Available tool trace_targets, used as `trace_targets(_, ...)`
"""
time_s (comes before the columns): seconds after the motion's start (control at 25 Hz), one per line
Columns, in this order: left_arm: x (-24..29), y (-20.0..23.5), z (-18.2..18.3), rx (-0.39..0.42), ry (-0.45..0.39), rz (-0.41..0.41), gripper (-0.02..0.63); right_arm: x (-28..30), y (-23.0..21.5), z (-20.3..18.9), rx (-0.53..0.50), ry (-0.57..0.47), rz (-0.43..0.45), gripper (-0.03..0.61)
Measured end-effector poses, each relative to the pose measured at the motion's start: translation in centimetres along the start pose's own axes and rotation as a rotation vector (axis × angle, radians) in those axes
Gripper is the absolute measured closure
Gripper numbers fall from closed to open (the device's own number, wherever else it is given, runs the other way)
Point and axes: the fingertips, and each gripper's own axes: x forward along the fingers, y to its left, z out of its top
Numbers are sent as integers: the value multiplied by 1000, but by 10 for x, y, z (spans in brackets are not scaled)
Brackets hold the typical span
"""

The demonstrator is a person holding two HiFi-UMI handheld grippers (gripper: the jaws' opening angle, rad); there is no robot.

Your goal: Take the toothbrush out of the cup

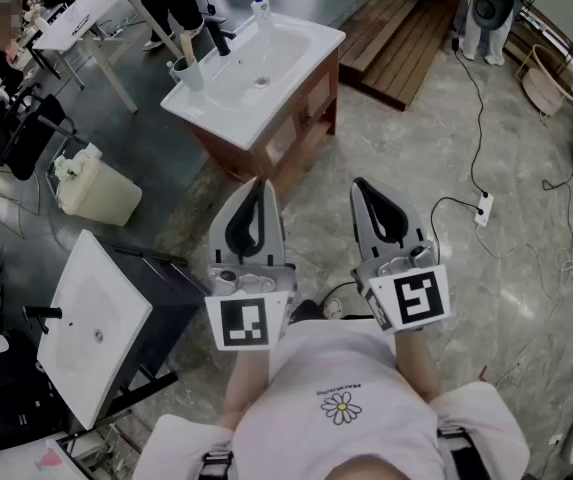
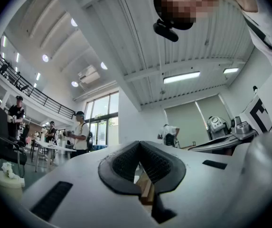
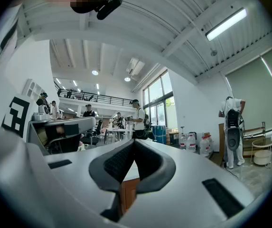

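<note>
In the head view a white washbasin (image 1: 266, 63) sits on a wooden cabinet ahead of me. A pale cup (image 1: 192, 74) stands on the basin's left corner, and a light toothbrush (image 1: 186, 47) sticks up out of it. My left gripper (image 1: 259, 186) and right gripper (image 1: 361, 185) are held side by side in front of my chest, well short of the basin. Both point toward it. The left gripper (image 2: 139, 146) has its dark pads together with nothing between them. In its own view the right gripper (image 3: 134, 144) is likewise shut and empty.
A black faucet (image 1: 218, 38) and a soap bottle (image 1: 260, 6) stand on the basin's back edge. A second white basin (image 1: 96, 328) on a black stand is at lower left, with a white canister (image 1: 96, 193) beside it. A cable and power strip (image 1: 483, 208) lie at right.
</note>
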Motion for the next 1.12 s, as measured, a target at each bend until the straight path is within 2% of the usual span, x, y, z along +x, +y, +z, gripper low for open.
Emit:
trace_targets(0.52, 1, 1, -4, -8, 0, 3, 598, -2, 2, -1, -14, 2, 17, 566)
trace_targets(0.72, -1, 0, -2, -3, 0, 5, 597, -4, 2, 0, 24, -12, 21, 566)
trace_targets(0.88, -9, 17, -4, 1, 11, 46, 598, -3, 8, -3, 21, -10, 42, 566)
trace_targets(1.12, -13, 45, -6, 57, 0, 108, 598, 4, 15, -10, -2, 15, 88, 566)
